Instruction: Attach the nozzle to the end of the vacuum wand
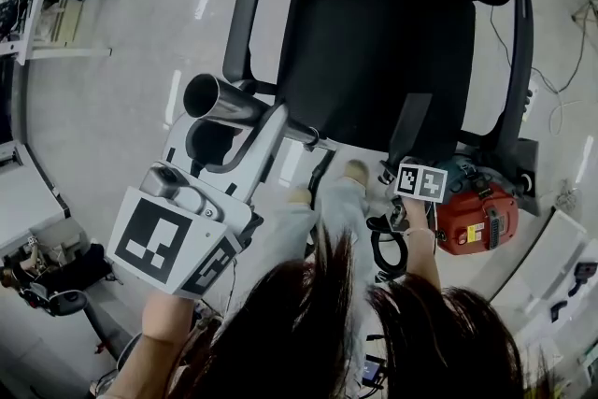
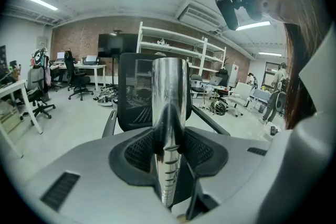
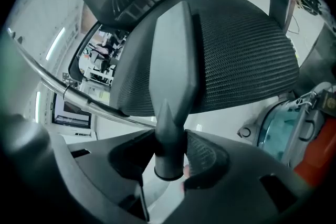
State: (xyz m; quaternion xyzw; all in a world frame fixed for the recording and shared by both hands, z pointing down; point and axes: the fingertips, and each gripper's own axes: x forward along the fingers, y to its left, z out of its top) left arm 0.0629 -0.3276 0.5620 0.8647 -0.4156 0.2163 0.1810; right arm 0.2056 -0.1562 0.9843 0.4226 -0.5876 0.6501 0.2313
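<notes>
Chrome vacuum wand [image 2: 170,86] clamped in left claw [image 2: 168,150], open end clear; right claw [image 3: 169,157] grips grey nozzle [image 3: 176,50] by its neck, apparently for mating.

An office-like lab: desks [image 2: 79,65] with monitors [image 2: 91,59] at nine o'clock, white shelving [image 2: 178,49] at twelve (brick wall [image 2: 79,39] behind).
</notes>
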